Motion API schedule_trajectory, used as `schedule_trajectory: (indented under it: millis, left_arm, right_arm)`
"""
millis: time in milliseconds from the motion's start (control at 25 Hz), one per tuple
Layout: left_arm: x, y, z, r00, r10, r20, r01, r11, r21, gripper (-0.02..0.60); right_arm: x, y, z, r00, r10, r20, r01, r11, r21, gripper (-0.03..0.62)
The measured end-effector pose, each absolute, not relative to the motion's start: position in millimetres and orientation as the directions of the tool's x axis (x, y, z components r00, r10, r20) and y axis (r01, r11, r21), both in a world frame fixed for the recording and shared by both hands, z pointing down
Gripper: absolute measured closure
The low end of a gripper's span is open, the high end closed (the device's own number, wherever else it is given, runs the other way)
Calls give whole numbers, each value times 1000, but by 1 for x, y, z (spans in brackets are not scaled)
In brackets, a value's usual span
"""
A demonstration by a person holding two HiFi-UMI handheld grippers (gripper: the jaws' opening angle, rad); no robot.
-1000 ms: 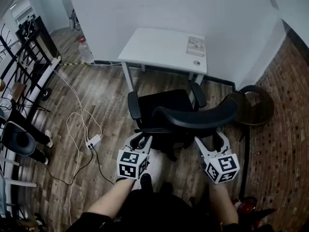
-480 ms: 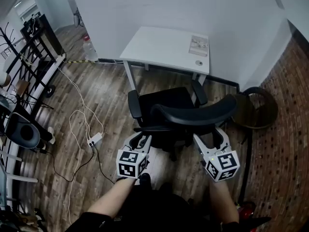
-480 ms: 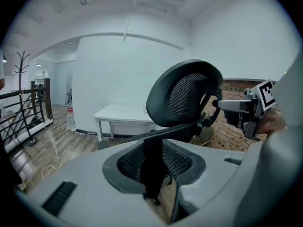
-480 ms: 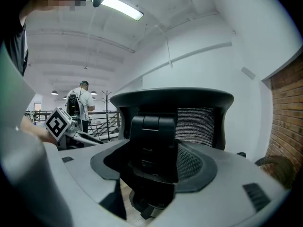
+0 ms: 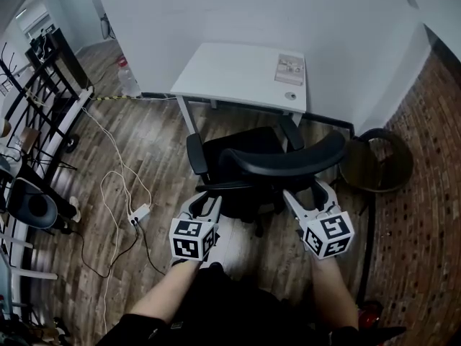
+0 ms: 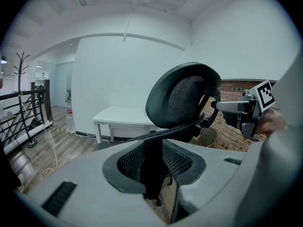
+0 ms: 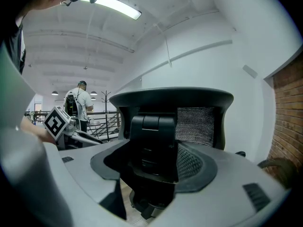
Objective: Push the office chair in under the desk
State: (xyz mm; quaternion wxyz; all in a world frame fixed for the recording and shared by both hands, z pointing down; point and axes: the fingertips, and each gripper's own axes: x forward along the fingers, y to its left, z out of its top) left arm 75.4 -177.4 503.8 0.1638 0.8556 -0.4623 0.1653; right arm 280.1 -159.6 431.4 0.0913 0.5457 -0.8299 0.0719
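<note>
I can read no words from here. The booklet (image 5: 290, 68) near the desk's (image 5: 230, 76) far right corner has print too small; left gripper (image 5: 204, 202) and right gripper (image 5: 308, 194) cubes bear only black-and-white square markers.

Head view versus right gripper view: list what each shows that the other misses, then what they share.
Only the head view: the white desk, the booklet on it, and the power strip on the wood floor. Only the right gripper view: a lit ceiling light and a distant person with a backpack. Both: the office chair with its curved backrest, and the left gripper.
</note>
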Motion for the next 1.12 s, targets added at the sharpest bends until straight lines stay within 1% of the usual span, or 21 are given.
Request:
schedule_trajectory:
  millis: [360,520,640,800,1120]
  left_arm:
    - [66,-208,505,496,-757,425,-858,-503,105,460]
    - [57,-225,506,468,-762,447,-870,-486,82,460]
    - [40,-243,506,451,-777,439,-877,-477,56,465]
    - [14,-267,507,436,-791,430,-888,-455,65,466]
    - [-34,-339,508,462,-776,429,-876,-476,81,466]
  right_arm:
    - [272,-183,430,-379,-899,220,-923,384,-23,307]
    - [262,-192,429,-369,-902,223,-927,373,-24,307]
    - [243,-203,430,-370,-902,223,-927,375,-25,308]
    - [214,-221,432,-384,-893,232,-922,384,-48,309]
    - [156,-268,436,-376,-892,250,-927,365,-93,309]
